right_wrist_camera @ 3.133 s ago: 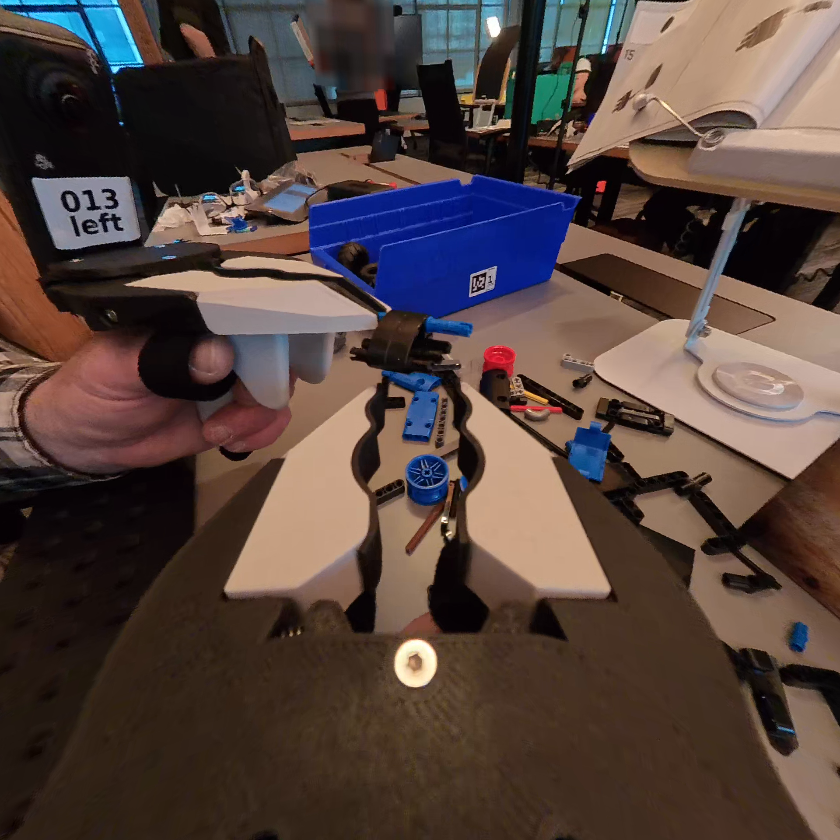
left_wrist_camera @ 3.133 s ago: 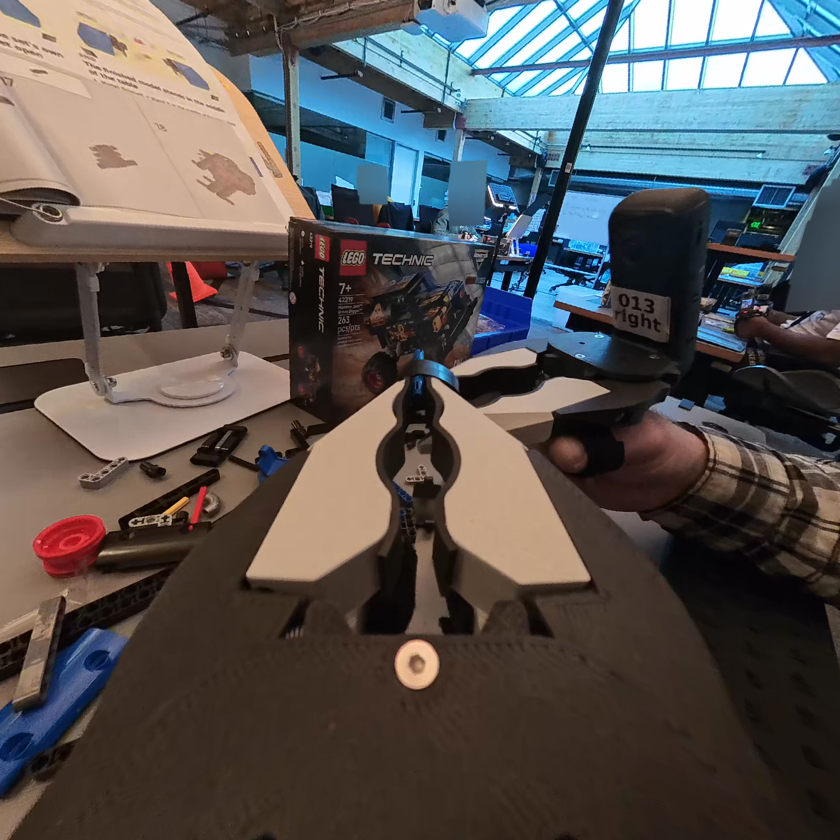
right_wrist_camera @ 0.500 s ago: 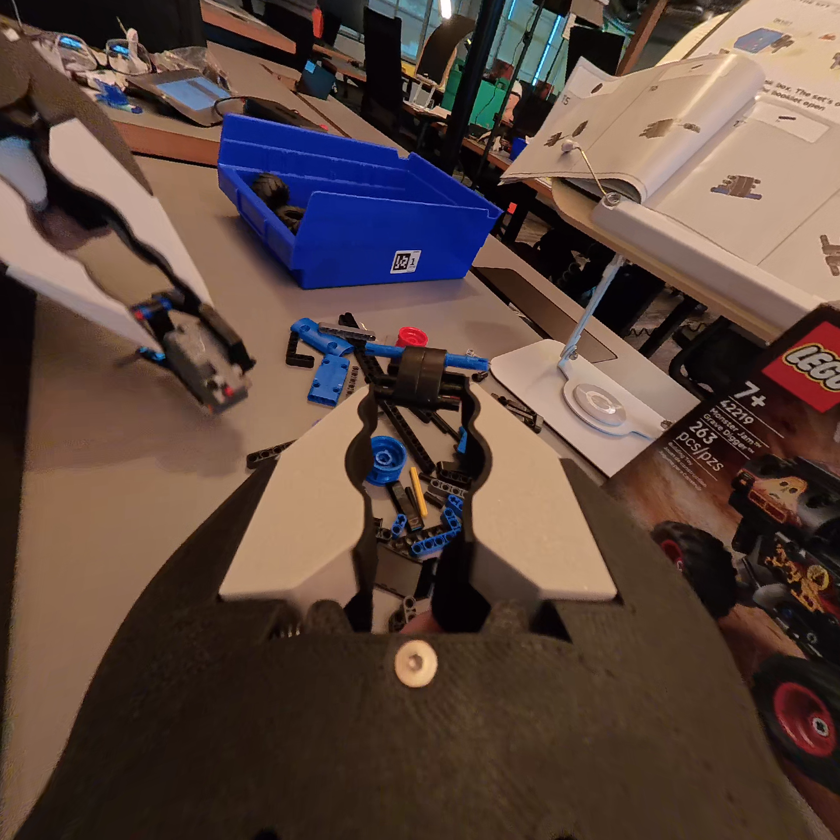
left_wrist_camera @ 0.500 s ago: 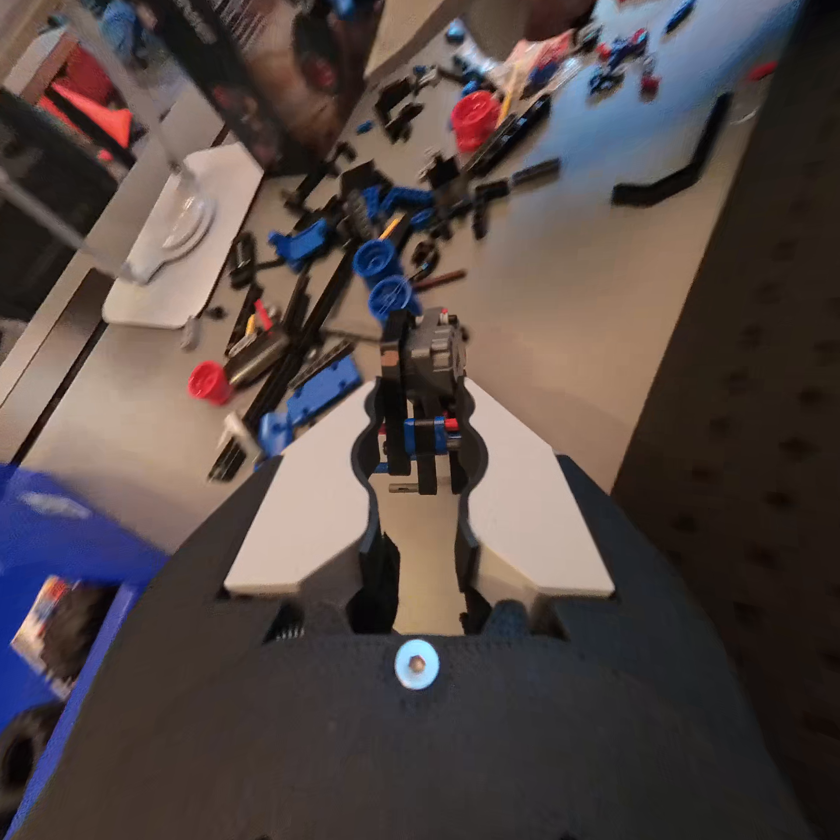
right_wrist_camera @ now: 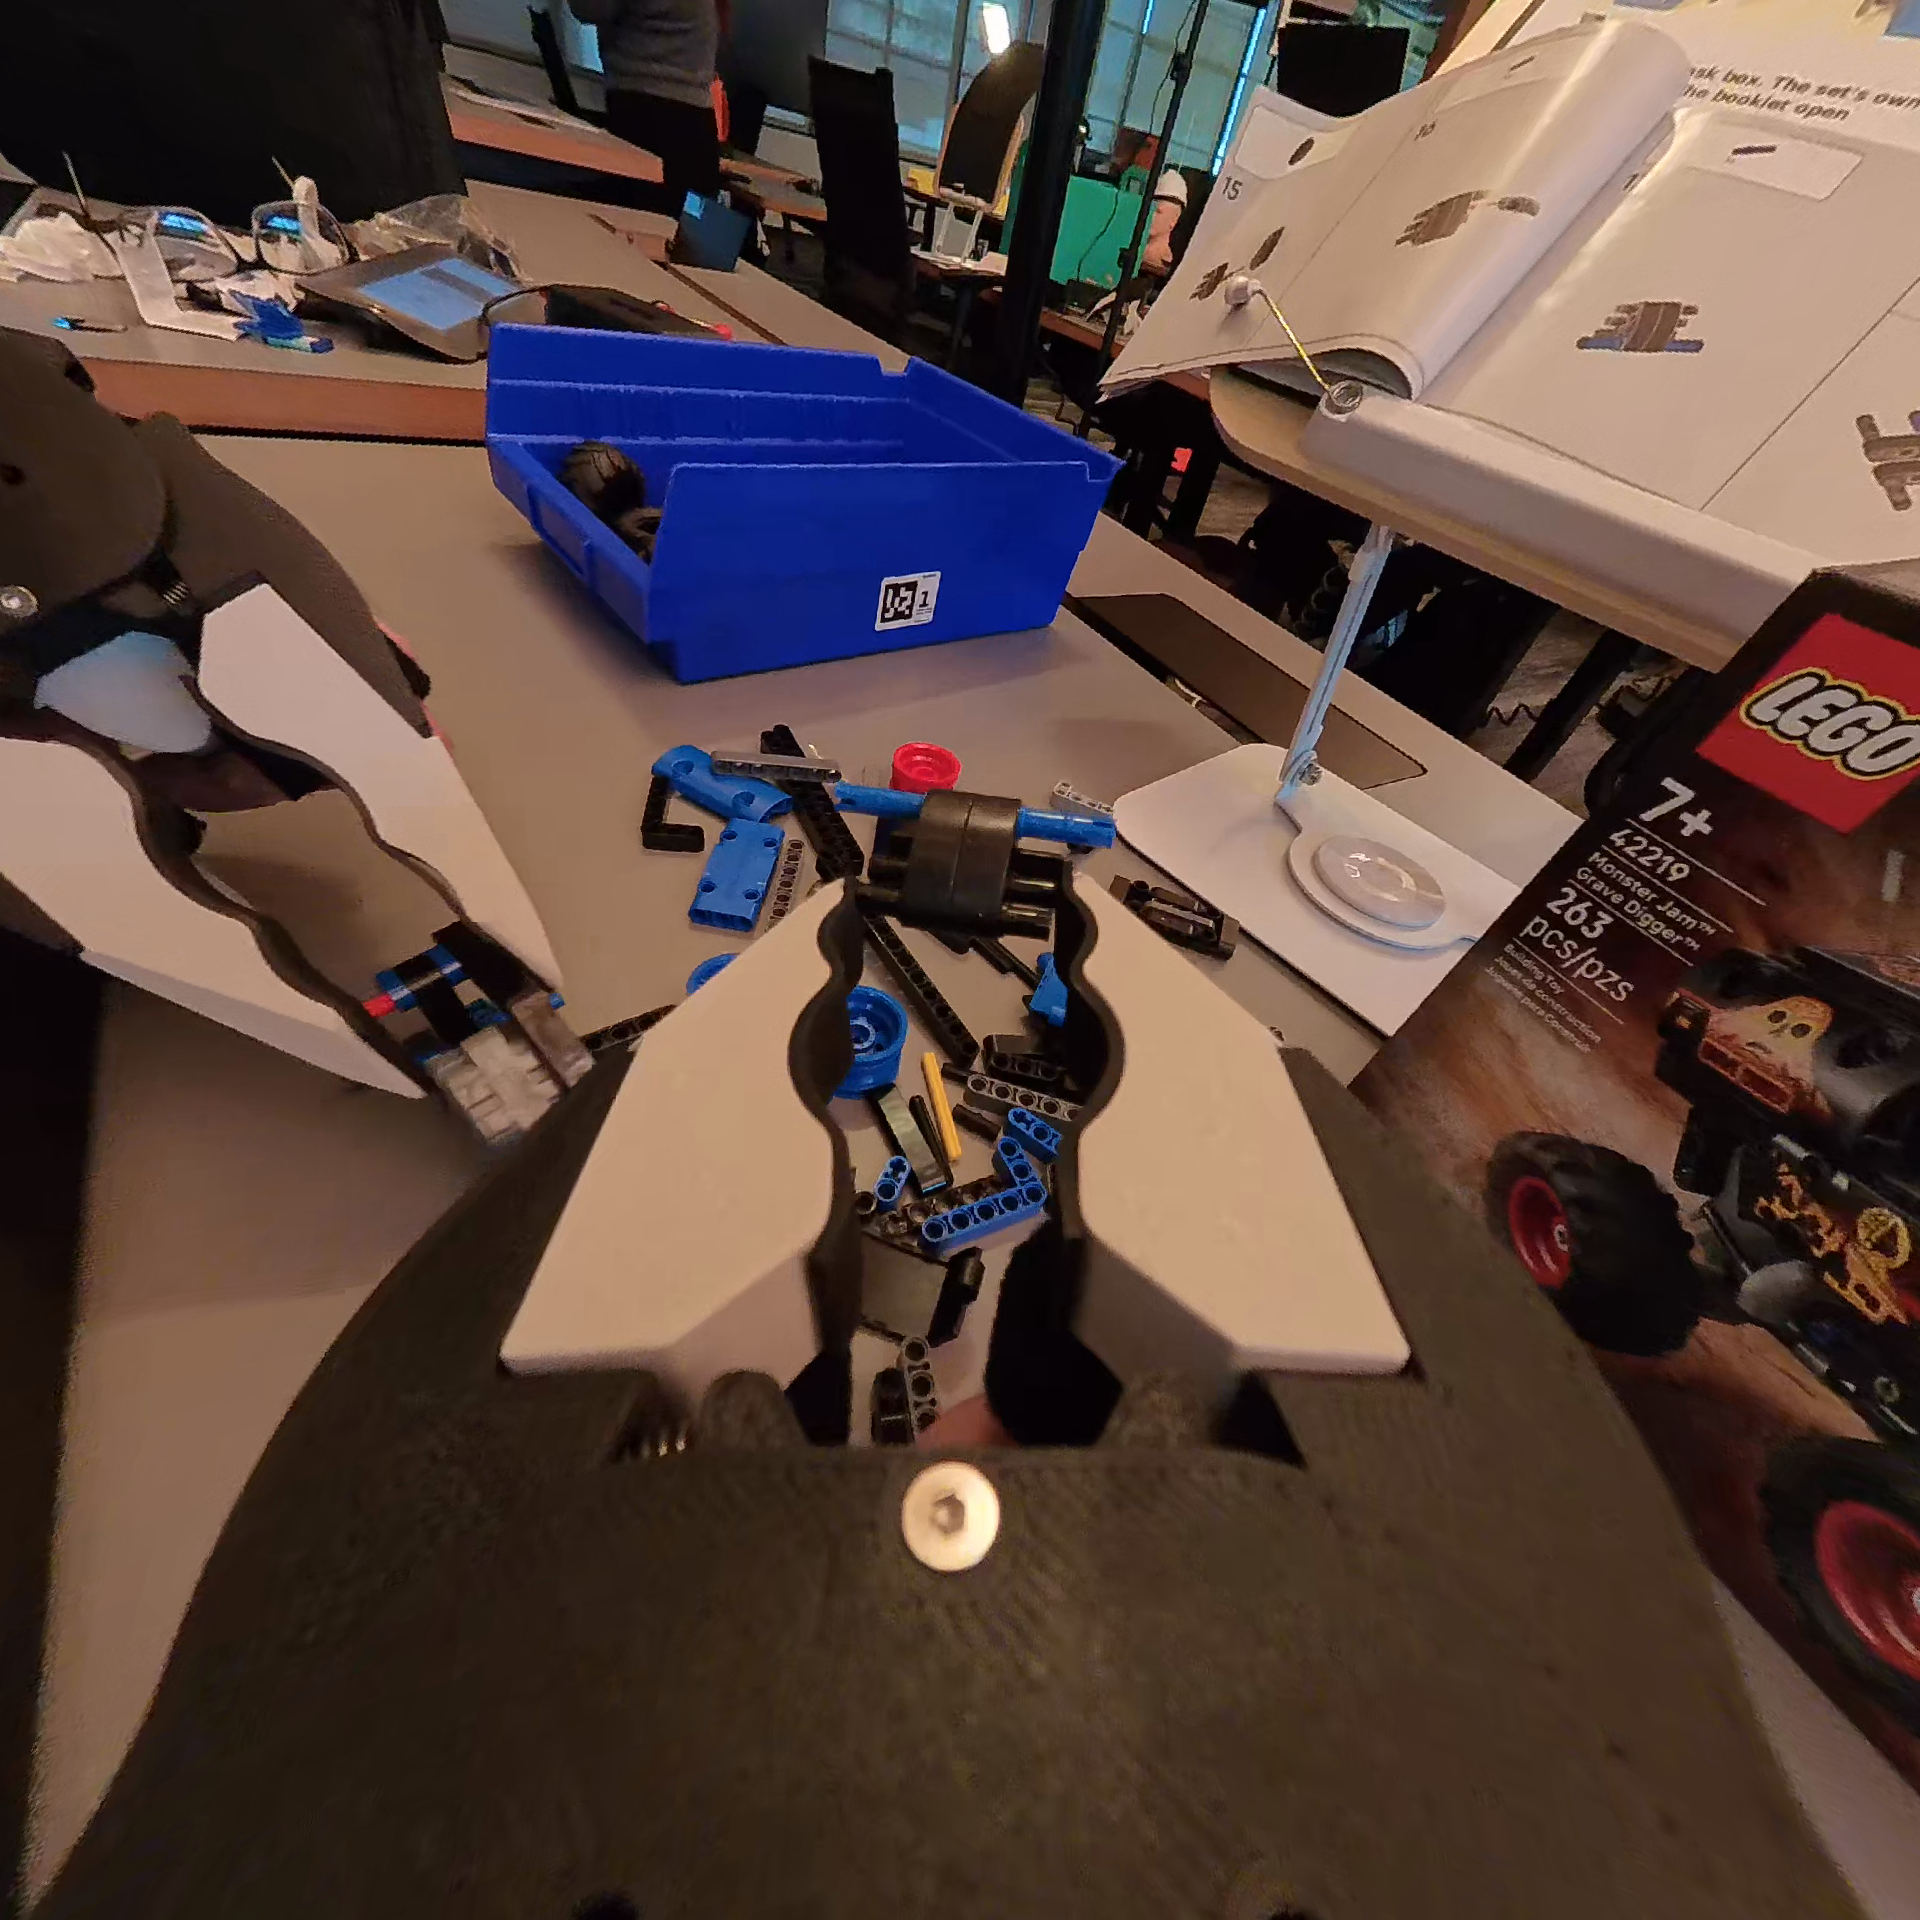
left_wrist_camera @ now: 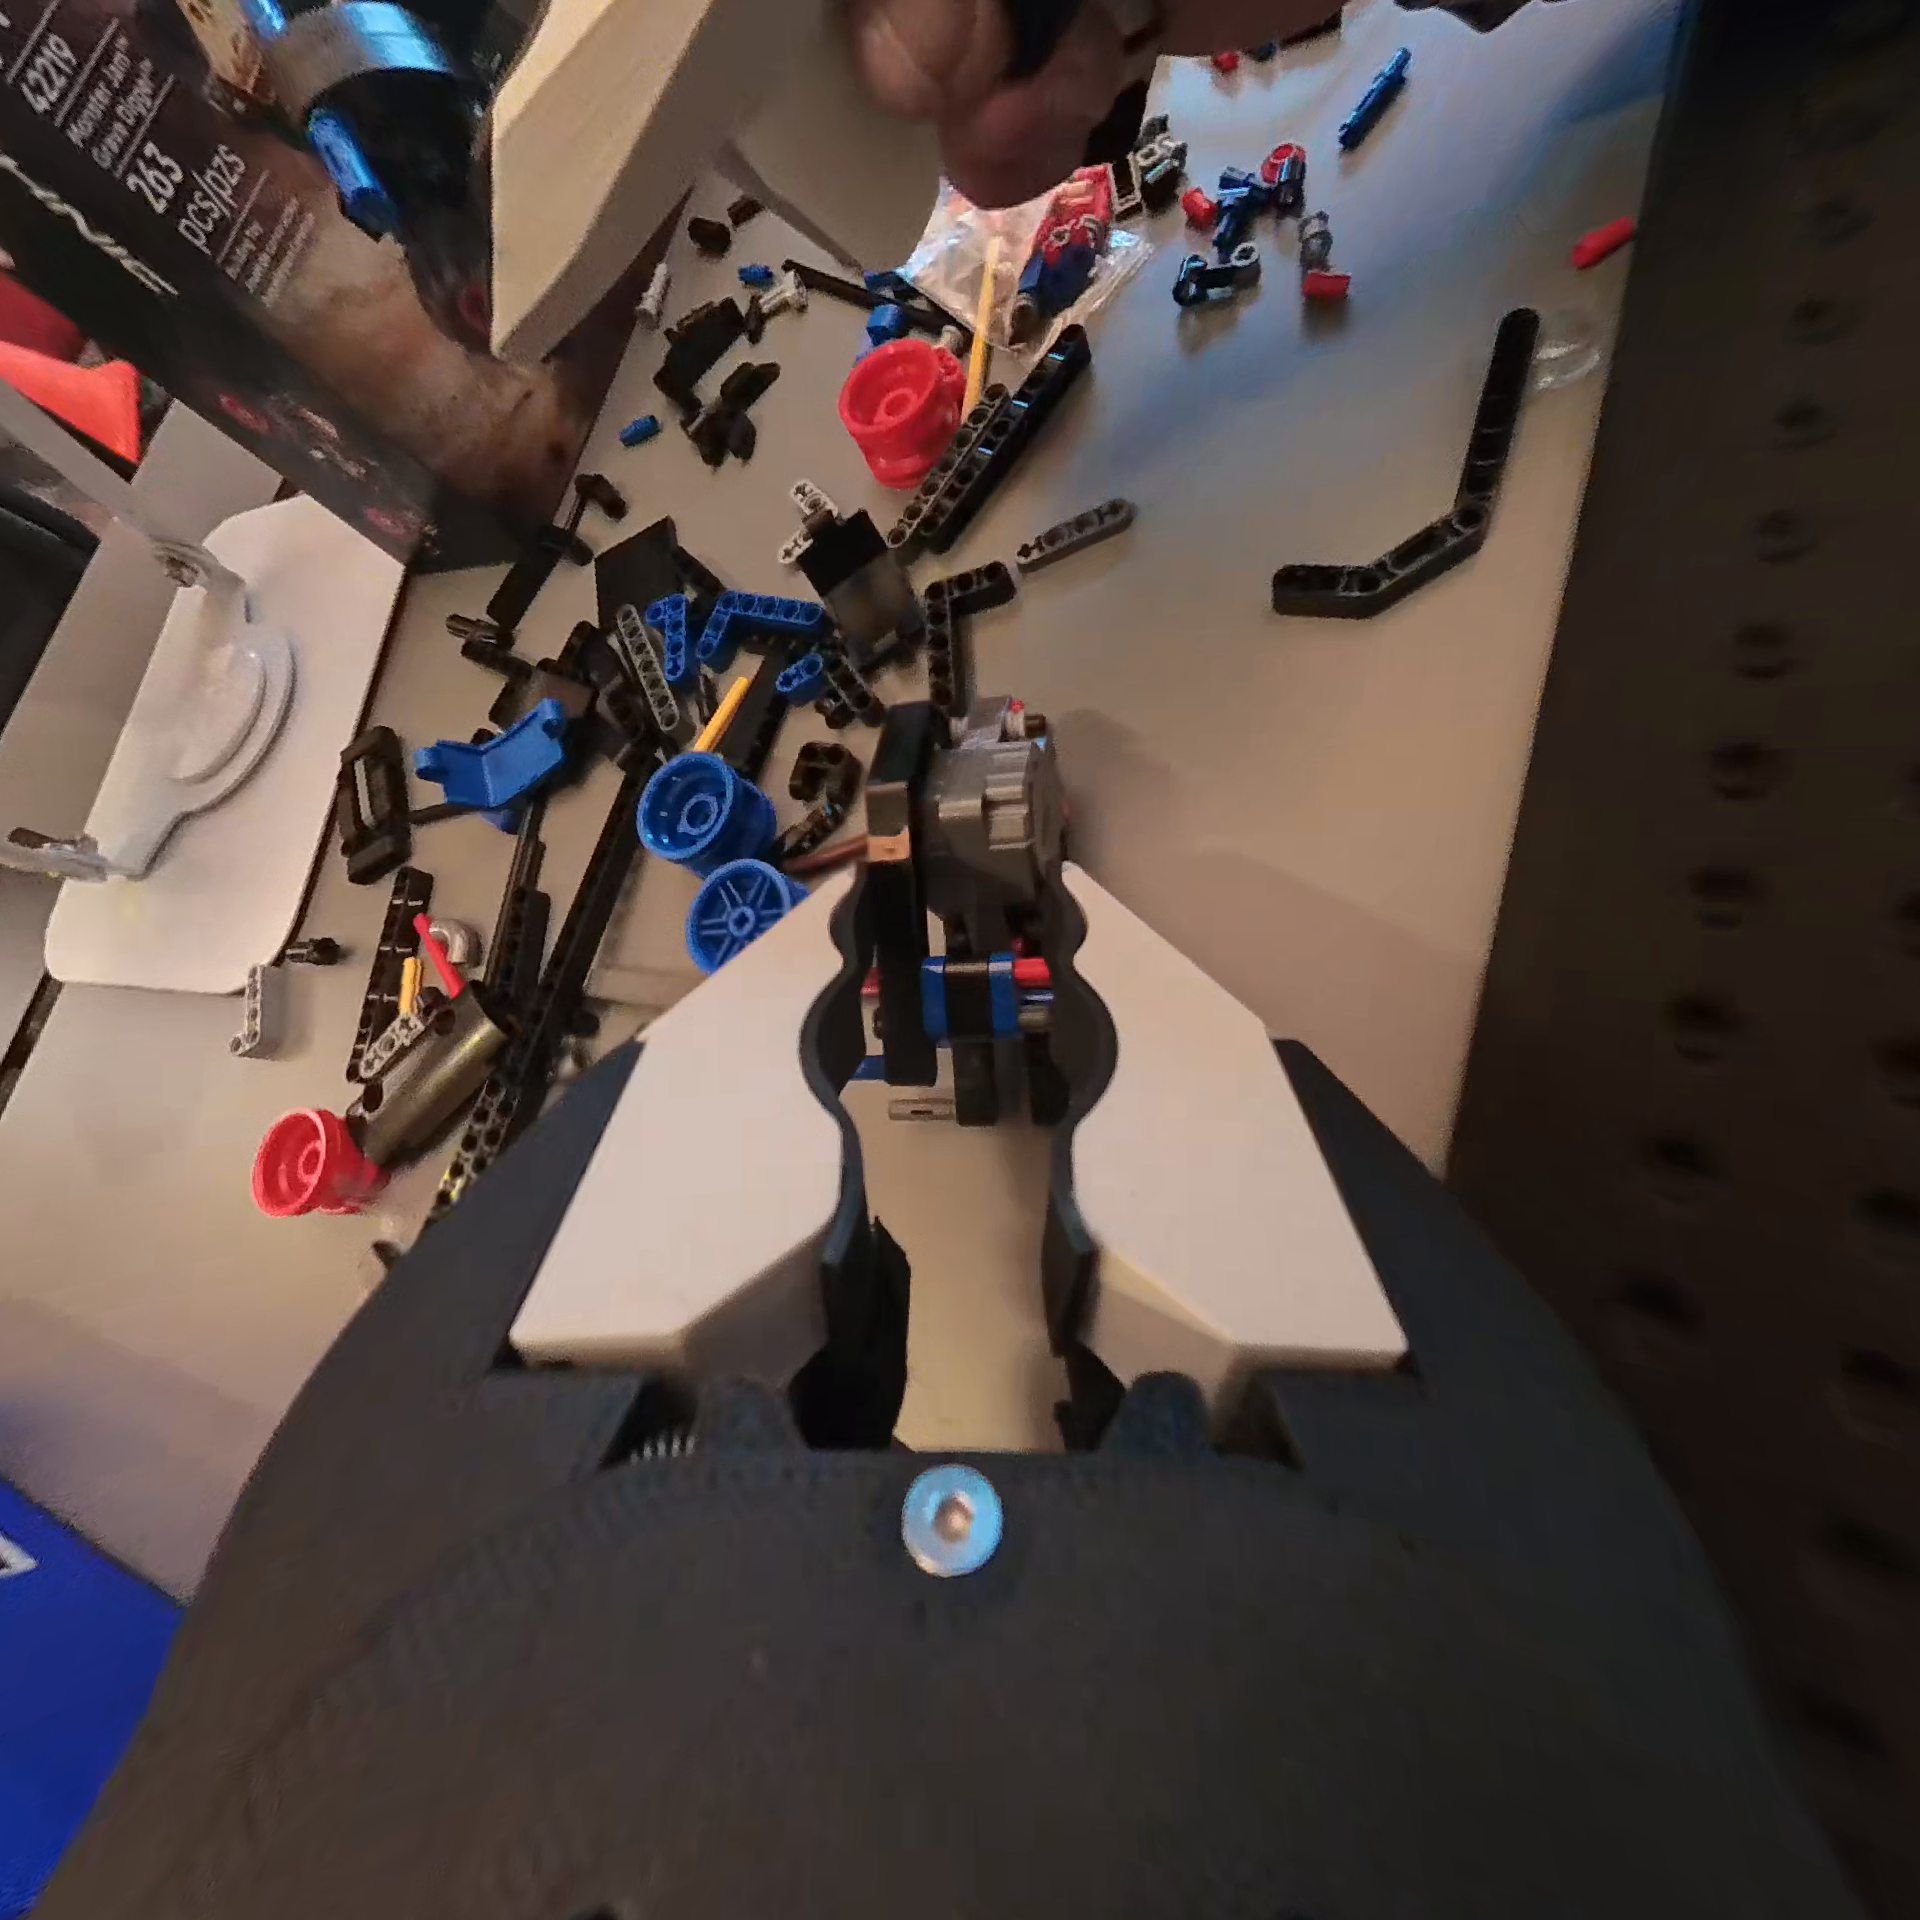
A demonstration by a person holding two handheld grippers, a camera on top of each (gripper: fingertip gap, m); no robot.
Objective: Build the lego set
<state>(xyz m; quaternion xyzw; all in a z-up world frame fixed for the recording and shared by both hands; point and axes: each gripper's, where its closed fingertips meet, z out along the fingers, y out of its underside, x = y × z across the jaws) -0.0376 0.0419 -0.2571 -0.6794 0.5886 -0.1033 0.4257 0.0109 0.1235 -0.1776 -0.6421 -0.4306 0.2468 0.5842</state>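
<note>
My left gripper (left_wrist_camera: 961, 904) is shut on a small grey and black lego sub-assembly (left_wrist_camera: 987, 821) with blue and red pins, held above the grey table (left_wrist_camera: 1195, 727). It also shows at the left of the right wrist view (right_wrist_camera: 457, 997), with the sub-assembly (right_wrist_camera: 499, 1060) at its tips. My right gripper (right_wrist_camera: 961, 914) is open and empty, hovering over a pile of loose parts (right_wrist_camera: 956, 1143). A black drum piece on a blue axle (right_wrist_camera: 966, 852) lies on the table beyond its tips. One of the right gripper's white fingers (left_wrist_camera: 665, 156) shows at the top of the left wrist view.
Blue wheels (left_wrist_camera: 707, 810), red wheels (left_wrist_camera: 899, 405) and a bent black beam (left_wrist_camera: 1434, 520) lie scattered. A blue bin (right_wrist_camera: 831, 582) holds black tyres. The set box (right_wrist_camera: 1714, 1039) stands at the right, by a booklet stand (right_wrist_camera: 1351, 862). A dark perforated panel (left_wrist_camera: 1714, 935) borders the table.
My left gripper has carried the sub-assembly lower and closer to my right gripper. The right gripper's finger has come into the top of the left wrist view. The right wrist view has barely shifted.
</note>
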